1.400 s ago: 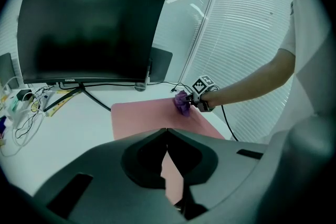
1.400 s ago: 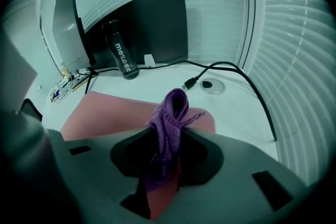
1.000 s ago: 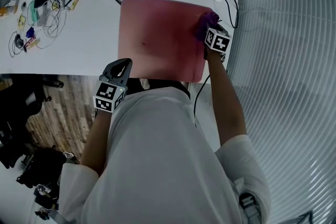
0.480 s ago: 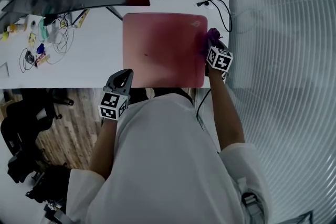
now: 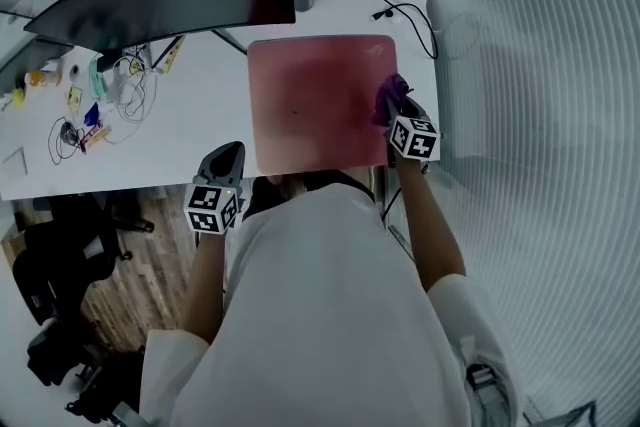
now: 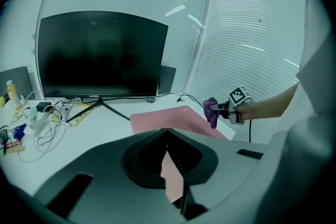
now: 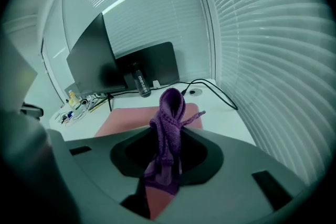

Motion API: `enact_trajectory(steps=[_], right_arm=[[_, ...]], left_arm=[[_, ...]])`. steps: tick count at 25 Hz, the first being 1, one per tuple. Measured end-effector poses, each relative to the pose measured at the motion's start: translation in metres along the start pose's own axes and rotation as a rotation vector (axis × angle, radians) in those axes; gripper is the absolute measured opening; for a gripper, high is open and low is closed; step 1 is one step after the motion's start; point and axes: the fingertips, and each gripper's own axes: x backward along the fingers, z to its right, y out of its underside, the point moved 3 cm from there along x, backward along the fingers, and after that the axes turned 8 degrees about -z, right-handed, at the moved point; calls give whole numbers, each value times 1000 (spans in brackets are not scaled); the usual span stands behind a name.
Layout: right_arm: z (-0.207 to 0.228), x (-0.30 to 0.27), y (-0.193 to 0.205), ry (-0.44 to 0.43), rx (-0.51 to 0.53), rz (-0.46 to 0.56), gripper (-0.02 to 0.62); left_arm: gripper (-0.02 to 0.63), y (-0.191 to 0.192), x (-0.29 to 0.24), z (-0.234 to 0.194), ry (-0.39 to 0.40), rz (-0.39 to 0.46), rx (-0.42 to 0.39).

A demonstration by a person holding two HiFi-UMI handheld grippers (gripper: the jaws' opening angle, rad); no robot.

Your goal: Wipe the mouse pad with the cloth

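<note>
White shirt [image 5: 330,315], seemingly short-sleeved; left gripper [image 5: 226,151], right gripper [image 5: 398,115] dark grey.

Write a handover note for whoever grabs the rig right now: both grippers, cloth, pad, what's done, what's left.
Left gripper: jaws together, holding nothing, held at the near edge of the desk, left of the mouse pad.
Right gripper: shut on the purple cloth, at the pad's right edge; contact with the pad is unclear.
Done: cloth is picked up and at the pad. How much has been wiped cannot be read from its surface.
Left: probably sweep the cloth leftward across the whole pad, including the small dark speck left of centre.
</note>
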Motion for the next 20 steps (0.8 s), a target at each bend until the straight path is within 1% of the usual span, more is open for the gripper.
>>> enact_trajectory(steps=[6,9,13,17,20], right_arm=[[-56,29,25,8,12,14,121],[-87,45,33,8,33,21,121],[-126,72,39,10,60,56,121],[-154,102,51,36,51,104,121],[-174,126,66,53,31,139,121]], left_arm=[[18,37,48,-30,19,14,-20],[18,56,75,-45,27,27,-17],[18,79,106,-61,46,44,-10],[18,95,125,-69,88,57,-16],[18,105,132,-70,137,52,-49]])
